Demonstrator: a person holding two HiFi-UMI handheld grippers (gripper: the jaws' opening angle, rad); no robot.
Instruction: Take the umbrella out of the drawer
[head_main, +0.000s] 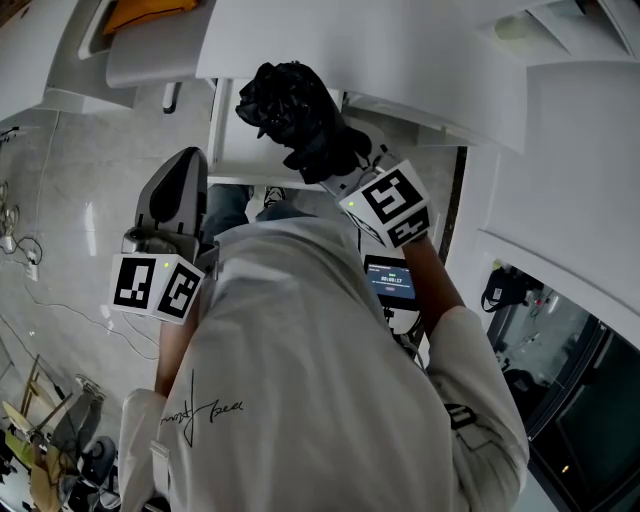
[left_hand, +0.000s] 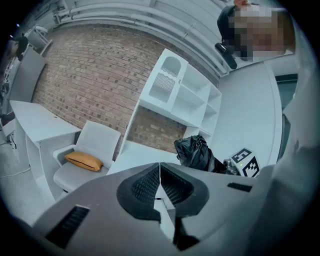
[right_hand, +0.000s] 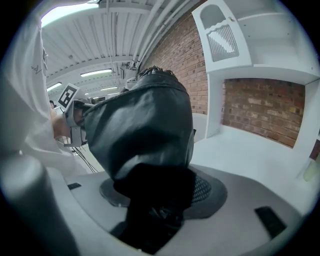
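Two grippers in play, only one loaded. The right gripper is clamped on the umbrella, a black folded one with its crumpled fabric bunched up. In the right gripper view the dark bundle fills the gap between the jaws and rises out of them, so the grip sits at the umbrella's lower end. The left gripper hangs at the near left beside the person's white shirt. Its own view shows the ribbed pads pressed together with nothing between them. The umbrella is in the air, clear of everything, just in front of the near edge of the white surface. From the left gripper view it stands to the right, ahead of a white shelf unit against a brick wall. A chair with an orange cushion sits far left, well apart from the work. The drawer is not plainly readable: a pale recess under the surface edge, just below the umbrella in the head view, may be it, but I cannot tell. Judgement: the lift-out looks essentially done, since the umbrella touches no furniture. What seems left is carrying it clear and setting it down, and perhaps shutting the drawer with the free left gripper.
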